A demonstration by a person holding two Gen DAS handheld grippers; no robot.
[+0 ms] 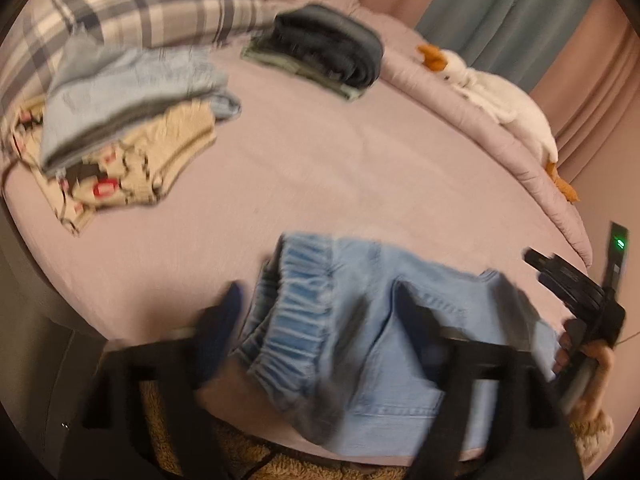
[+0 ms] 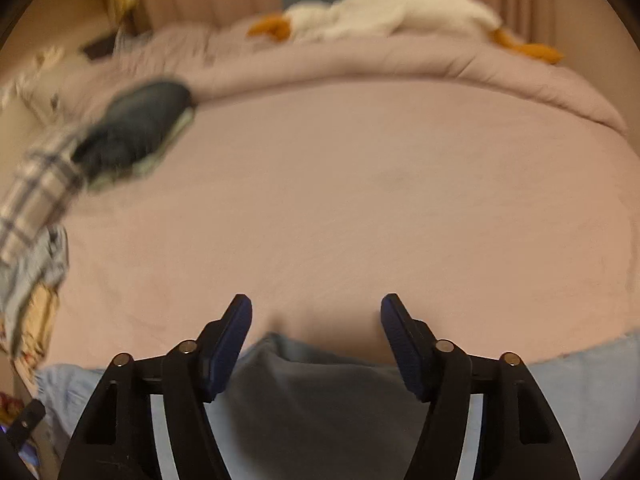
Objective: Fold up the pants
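Note:
Light blue jeans [image 1: 360, 332] with an elastic waistband lie folded on the pink bed sheet [image 1: 320, 168] at its near edge. My left gripper [image 1: 320, 316] stands wide open above them, one finger on each side of the waistband, the pads off the cloth. At the right edge of the left wrist view a hand holds my right gripper [image 1: 576, 292]. In the right wrist view my right gripper [image 2: 316, 308] is open over the far edge of the jeans [image 2: 320, 384], nothing pinched between its blue pads [image 2: 236, 332].
A stack of folded clothes [image 1: 120, 112] lies at the left, dark folded pants [image 1: 328, 52] further back, a plaid blanket [image 1: 160, 4] behind them. A white plush goose [image 1: 500, 96] rests on the rolled pink comforter [image 2: 400, 64] along the far edge. Curtains hang beyond.

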